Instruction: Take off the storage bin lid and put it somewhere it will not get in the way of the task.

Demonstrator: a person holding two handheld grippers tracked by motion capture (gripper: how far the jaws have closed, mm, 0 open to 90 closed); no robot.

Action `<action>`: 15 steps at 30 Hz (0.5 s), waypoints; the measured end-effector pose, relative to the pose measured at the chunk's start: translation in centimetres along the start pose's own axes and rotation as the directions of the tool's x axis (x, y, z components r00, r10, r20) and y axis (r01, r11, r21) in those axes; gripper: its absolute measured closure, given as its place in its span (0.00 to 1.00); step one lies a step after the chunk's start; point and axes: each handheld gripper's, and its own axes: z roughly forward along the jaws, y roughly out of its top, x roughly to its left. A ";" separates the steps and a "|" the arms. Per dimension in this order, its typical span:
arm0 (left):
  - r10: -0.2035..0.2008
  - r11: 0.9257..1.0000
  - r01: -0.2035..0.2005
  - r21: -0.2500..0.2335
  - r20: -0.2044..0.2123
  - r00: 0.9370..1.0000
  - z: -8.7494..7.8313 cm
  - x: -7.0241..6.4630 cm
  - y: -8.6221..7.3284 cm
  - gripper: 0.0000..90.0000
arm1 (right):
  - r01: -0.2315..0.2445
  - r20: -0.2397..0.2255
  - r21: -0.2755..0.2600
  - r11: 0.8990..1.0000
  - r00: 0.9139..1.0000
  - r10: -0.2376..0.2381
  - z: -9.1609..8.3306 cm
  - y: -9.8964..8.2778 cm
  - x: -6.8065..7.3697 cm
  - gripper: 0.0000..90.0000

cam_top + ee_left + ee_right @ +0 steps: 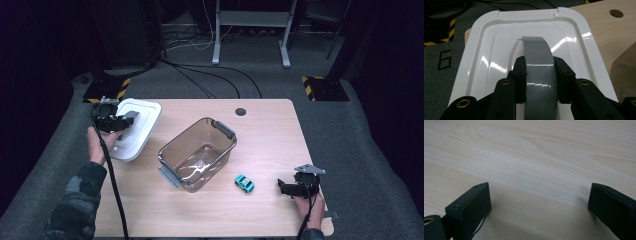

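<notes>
My left gripper (122,122) is shut on a grey roll of tape (537,50), gripped across its width and seen edge-on between the black jaws. It hangs just over a white plastic lid (486,50) at the table's left edge. A clear plastic bin (197,152) with grey latches stands in the middle of the table. A small teal toy car (244,183) lies to the bin's right. Near the front right corner my right gripper (282,187) rests low over bare wood, jaws wide apart with nothing between them (540,202).
The light wooden table (270,135) has a round cable hole (240,111) at the back. Grey carpet with cables, a desk frame and yellow-black striped stand feet surrounds it. A corner of the clear bin (624,75) shows at the right of the left gripper view.
</notes>
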 end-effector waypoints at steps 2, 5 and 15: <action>-0.012 1.000 0.012 0.001 -0.005 1.000 0.3 0.2 -0.3 0.74 | 0.000 0.000 0.000 1.000 1.000 0.000 0.0 0.0 0.0 0.04; -0.019 1.000 0.020 0.014 -0.015 1.000 1.1 0.4 -1.0 0.74 | -0.001 0.000 0.000 1.000 1.000 0.001 0.0 0.0 0.0 0.04; -0.051 0.998 0.052 0.022 -0.024 0.998 2.4 0.9 -2.3 0.74 | -0.001 0.000 0.000 1.000 1.000 0.001 0.0 0.0 0.0 0.04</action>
